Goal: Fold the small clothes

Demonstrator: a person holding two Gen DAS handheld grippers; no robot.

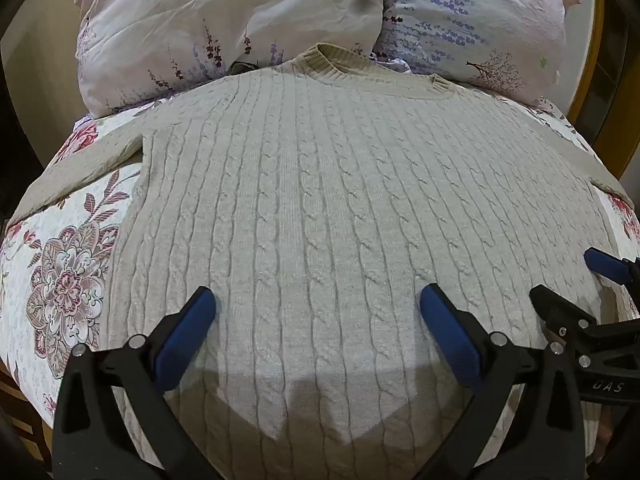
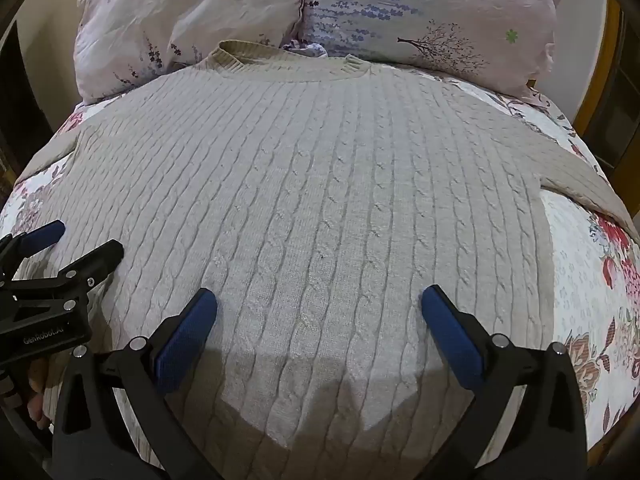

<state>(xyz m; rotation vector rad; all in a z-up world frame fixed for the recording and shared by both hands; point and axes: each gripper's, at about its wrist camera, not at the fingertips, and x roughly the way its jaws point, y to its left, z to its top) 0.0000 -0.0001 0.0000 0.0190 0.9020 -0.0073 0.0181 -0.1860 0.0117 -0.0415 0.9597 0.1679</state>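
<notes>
A beige cable-knit sweater (image 1: 320, 208) lay flat and face-up on a floral quilt (image 1: 60, 272), collar (image 1: 324, 60) far ahead of the jaws against two lavender-print pillows (image 1: 224, 20), sleeves spread out to either side. The left gripper (image 1: 318, 306) hovered over the lower body of the knit, jaws spread wide and holding nothing. Just beside it, the right gripper (image 2: 319, 306) stood likewise, jaws wide apart above the vertical cable ribs, empty.
</notes>
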